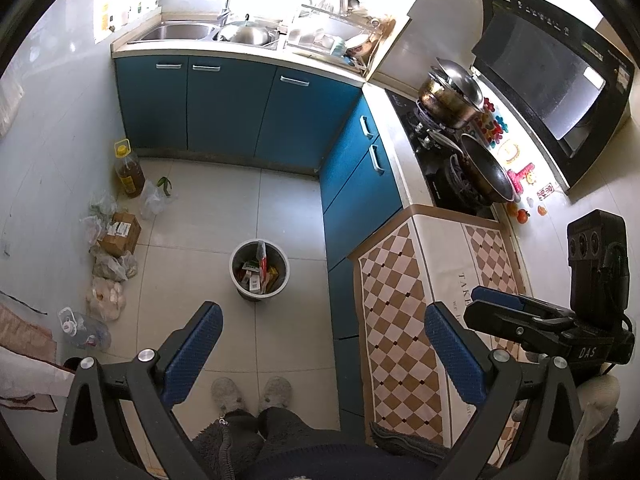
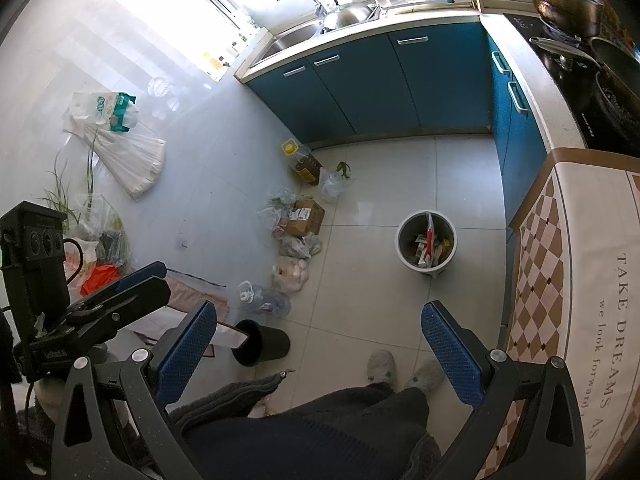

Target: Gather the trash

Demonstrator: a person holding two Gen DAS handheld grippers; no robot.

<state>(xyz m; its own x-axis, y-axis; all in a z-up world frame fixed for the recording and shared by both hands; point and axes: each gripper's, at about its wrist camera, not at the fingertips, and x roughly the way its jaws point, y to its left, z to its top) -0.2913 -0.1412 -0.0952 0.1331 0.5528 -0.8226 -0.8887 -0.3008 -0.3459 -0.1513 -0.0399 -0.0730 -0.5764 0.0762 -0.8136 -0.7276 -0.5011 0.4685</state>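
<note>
A grey round trash bin stands on the tiled floor, holding several wrappers and packets; it also shows in the right wrist view. My left gripper is open and empty, held high above the floor, nearer than the bin. My right gripper is open and empty, also held high. The right gripper shows at the right of the left wrist view. The left gripper shows at the left of the right wrist view.
Plastic bags, a cardboard box, an oil jug and a water bottle line the left wall. A black cylinder lies on the floor. Blue cabinets, a sink and a checkered counter mat surround. My slippered feet stand below.
</note>
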